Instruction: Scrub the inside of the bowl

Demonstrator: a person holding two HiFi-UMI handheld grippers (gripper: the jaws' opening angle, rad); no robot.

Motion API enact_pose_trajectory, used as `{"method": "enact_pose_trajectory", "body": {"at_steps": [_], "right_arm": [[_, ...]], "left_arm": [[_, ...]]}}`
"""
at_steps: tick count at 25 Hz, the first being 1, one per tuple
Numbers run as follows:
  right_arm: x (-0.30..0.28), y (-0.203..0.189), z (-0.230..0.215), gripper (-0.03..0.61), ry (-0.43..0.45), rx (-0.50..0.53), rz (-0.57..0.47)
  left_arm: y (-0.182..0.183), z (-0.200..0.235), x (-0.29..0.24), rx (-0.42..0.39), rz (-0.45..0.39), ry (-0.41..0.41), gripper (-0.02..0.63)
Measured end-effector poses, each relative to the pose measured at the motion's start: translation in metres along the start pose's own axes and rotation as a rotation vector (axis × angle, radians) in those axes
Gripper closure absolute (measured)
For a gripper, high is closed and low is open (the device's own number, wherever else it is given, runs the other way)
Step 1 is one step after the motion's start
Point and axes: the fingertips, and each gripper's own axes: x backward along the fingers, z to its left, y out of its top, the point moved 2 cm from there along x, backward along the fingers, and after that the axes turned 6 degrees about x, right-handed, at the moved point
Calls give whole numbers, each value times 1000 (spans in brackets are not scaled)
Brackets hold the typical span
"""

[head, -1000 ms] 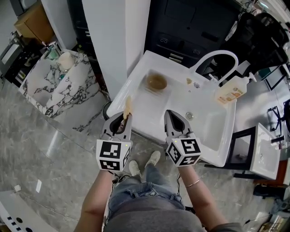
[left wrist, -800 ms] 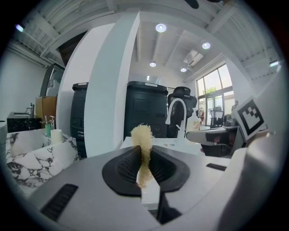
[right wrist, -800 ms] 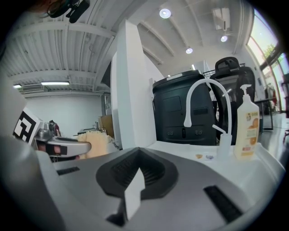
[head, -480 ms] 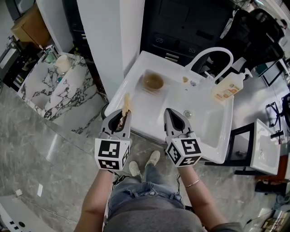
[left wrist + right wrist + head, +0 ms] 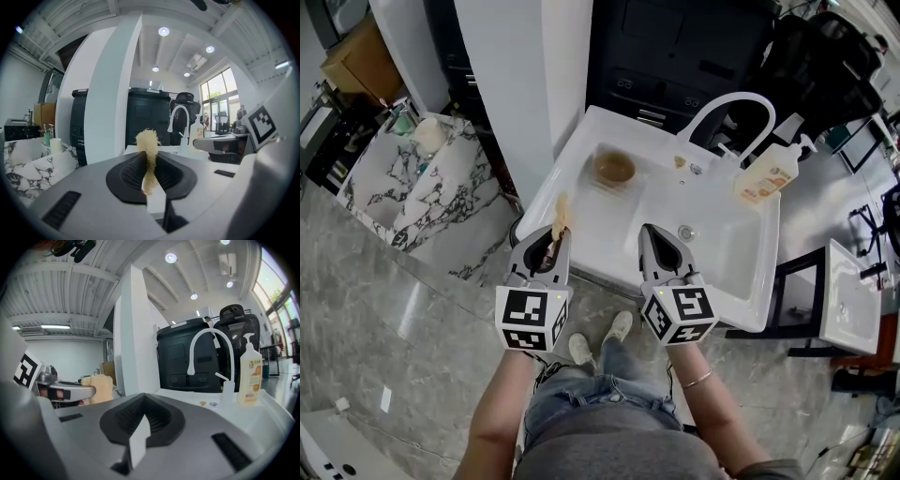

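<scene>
Left claw [image 5: 555,242] clamps a tan scrubber [image 5: 562,214] in the head view, right claw [image 5: 654,240] is closed on nothing, and the bowl [image 5: 615,168] sits well ahead in the sink [image 5: 727,258]. Left gripper view: the scrubber is pinched thinly, so scrubbing pressure may pull it loose. Right gripper view: jaws together, leaving the bowl free to skid.

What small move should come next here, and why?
Probably carry the left gripper, shut on the scrub pad, forward to the brown bowl: it sits far back in the sink, and the gripper hangs at the near edge.

left claw [image 5: 559,238] clamped, right claw [image 5: 648,232] closed
</scene>
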Motion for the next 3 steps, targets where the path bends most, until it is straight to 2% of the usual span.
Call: {"method": "enact_pose_trajectory", "body": {"at_steps": [3], "right_arm": [[4, 1, 0, 569, 3, 3, 3]], "left_arm": [[1, -4, 2, 1, -1, -1, 568]]}}
